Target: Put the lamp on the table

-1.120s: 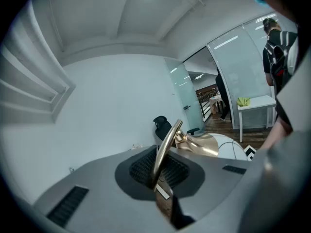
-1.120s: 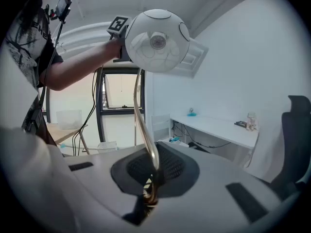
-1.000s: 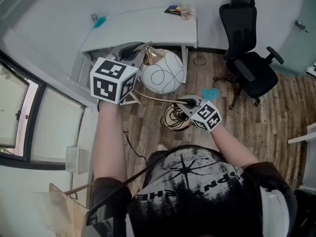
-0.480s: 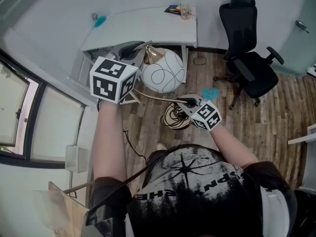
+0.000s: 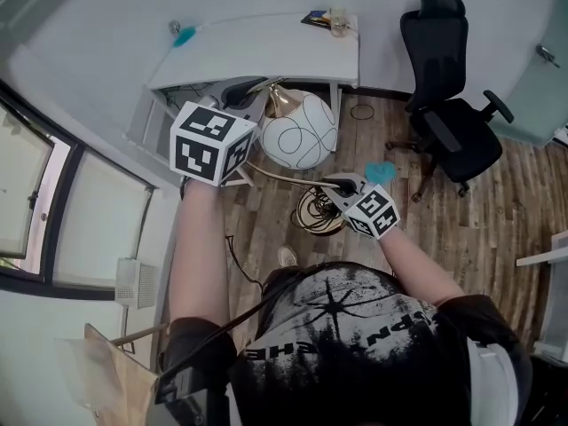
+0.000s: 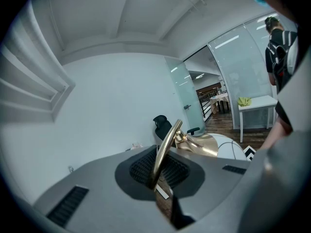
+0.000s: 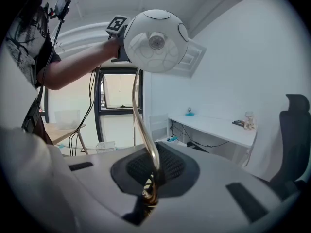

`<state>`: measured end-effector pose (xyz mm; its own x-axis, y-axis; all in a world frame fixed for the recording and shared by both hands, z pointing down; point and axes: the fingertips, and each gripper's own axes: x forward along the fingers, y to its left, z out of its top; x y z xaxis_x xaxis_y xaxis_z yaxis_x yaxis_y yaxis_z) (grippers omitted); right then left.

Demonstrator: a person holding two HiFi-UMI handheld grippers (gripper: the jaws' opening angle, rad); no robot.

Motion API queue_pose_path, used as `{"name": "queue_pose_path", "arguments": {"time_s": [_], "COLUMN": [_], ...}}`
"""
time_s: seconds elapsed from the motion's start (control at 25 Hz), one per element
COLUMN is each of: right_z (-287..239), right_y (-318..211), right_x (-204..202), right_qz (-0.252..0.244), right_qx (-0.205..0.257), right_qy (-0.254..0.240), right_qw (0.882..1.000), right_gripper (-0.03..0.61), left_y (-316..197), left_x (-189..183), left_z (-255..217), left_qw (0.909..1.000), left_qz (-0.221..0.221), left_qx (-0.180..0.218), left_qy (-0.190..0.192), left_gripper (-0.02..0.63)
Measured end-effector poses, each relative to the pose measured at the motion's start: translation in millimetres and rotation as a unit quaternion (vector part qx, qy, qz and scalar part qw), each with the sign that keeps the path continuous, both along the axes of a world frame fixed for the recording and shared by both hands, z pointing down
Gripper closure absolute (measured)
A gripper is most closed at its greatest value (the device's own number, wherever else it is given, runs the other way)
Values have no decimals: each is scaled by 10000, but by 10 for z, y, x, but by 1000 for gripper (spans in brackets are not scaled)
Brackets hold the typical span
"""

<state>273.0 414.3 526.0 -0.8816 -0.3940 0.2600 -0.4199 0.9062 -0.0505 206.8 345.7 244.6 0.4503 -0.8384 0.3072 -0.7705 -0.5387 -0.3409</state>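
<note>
The lamp has a white globe shade (image 5: pixel 300 130) with black line drawings, a curved gold stem (image 5: pixel 282 177) and a round gold base (image 5: pixel 319 212). I hold it above the wooden floor, in front of the white table (image 5: pixel 257 53). My left gripper (image 5: pixel 258 85) is shut on the stem's upper end beside the shade. In the left gripper view the stem (image 6: pixel 166 142) runs out from between the left gripper's (image 6: pixel 156 181) jaws. My right gripper (image 5: pixel 336 185) is shut on the lower stem near the base. In the right gripper view the stem (image 7: pixel 145 142) rises from the right gripper (image 7: pixel 150 188) to the shade (image 7: pixel 155 40).
A black office chair (image 5: pixel 453 105) stands to the right of the table. Small items (image 5: pixel 330 20) lie at the table's far right corner and a teal thing (image 5: pixel 184 35) at its far left. Cables hang under the table. A window (image 5: pixel 31 211) fills the left wall.
Nearly nothing differs. The whole view has shifted a little to the right, and both grippers keep their hold on the lamp stem.
</note>
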Motion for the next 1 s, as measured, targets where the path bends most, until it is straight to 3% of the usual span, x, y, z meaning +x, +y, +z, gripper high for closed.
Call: {"name": "queue_pose_path", "arguments": {"time_s": [0.56,1.0], "right_z": [90,27], "right_y": [-526,-1211], "right_x": [-363,-980], "right_qz": [285,545], "right_qx": [-65,-53], "right_qy": [91,93], "right_qw": [9995,9985], "right_gripper": [561,561], "left_y": [-598,-1277], "left_x": [-382,-956], "left_z": [119,43], "left_qw": [9996,9987], "left_qz": [240,498], "left_qx": [-124,-84], "left_qy": [88,67], "left_gripper": [595,595]}}
